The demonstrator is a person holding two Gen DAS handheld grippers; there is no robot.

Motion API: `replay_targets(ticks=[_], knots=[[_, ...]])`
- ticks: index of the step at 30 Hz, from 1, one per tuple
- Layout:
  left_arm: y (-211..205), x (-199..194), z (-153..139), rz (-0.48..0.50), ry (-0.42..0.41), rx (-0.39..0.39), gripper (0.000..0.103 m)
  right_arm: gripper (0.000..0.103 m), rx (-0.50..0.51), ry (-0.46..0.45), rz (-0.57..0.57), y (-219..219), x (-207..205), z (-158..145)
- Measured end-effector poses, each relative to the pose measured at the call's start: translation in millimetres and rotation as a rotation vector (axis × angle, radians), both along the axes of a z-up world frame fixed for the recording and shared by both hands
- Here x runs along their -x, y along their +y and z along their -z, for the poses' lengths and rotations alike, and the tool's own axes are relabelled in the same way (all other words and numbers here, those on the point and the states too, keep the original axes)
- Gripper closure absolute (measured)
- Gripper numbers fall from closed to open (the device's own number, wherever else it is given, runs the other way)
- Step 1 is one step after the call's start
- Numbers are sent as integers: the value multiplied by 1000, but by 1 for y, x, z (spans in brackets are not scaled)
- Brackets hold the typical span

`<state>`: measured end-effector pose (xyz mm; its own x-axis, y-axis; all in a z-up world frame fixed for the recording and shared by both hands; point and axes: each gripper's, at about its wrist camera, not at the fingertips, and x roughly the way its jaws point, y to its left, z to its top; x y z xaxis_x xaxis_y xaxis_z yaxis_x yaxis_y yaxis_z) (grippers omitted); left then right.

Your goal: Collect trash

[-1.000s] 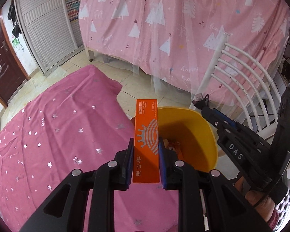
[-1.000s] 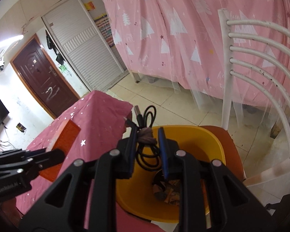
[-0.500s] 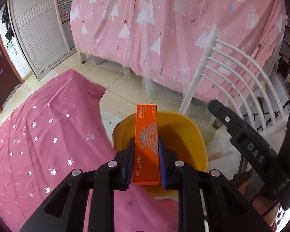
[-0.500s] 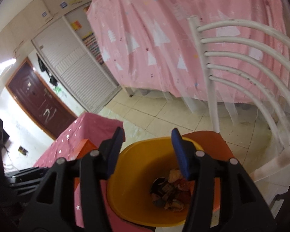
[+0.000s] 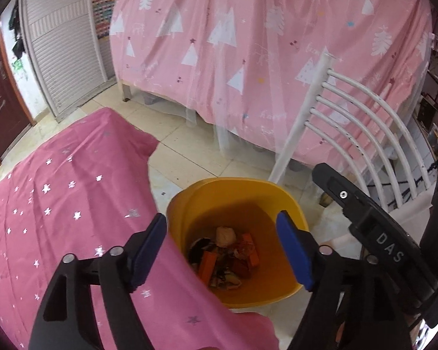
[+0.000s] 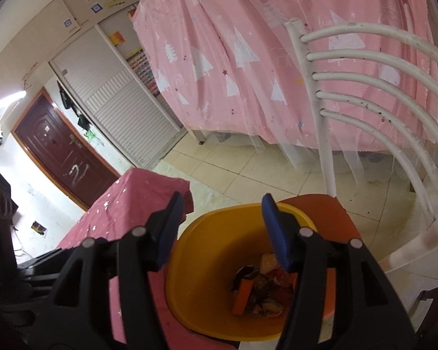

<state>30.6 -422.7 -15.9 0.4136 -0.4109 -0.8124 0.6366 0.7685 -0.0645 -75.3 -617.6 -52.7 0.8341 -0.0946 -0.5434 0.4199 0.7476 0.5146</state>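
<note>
Left wrist: orange box [image 5: 208, 264] tilted in bin [image 5: 236, 188].

Dim, soft indoor light; fisheye-bent, dark-vignetted edges; slight blur.

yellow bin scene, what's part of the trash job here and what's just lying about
Part of the job: yellow bin; trash in it, including the orange box; left tool and right tool, jaws opening, nothing between them.

Just about: white chair; pink star cloth; pink curtain.
</note>
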Motion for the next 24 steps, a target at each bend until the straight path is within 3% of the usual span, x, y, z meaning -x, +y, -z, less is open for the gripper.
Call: replay_targets(ticks=[3,6,10,15,24], knots=[[18,-7,1,-39,-11,8,19,45,11,2,-20,8,-4,-2],[34,-12,-2,-83,-35,16,12,24,26,-6,-26,16,-6,-4],[66,-16,-7,-150,-69,46,9,13,51,-25,-45,29,-10,-10],[116,-19,-11,-268,-120,81,9,6,92,-56,-97,54,-18,-18],[199,-31,-12,-442,-181,67,9,6,144,-105,-253,118,-40,-30]])
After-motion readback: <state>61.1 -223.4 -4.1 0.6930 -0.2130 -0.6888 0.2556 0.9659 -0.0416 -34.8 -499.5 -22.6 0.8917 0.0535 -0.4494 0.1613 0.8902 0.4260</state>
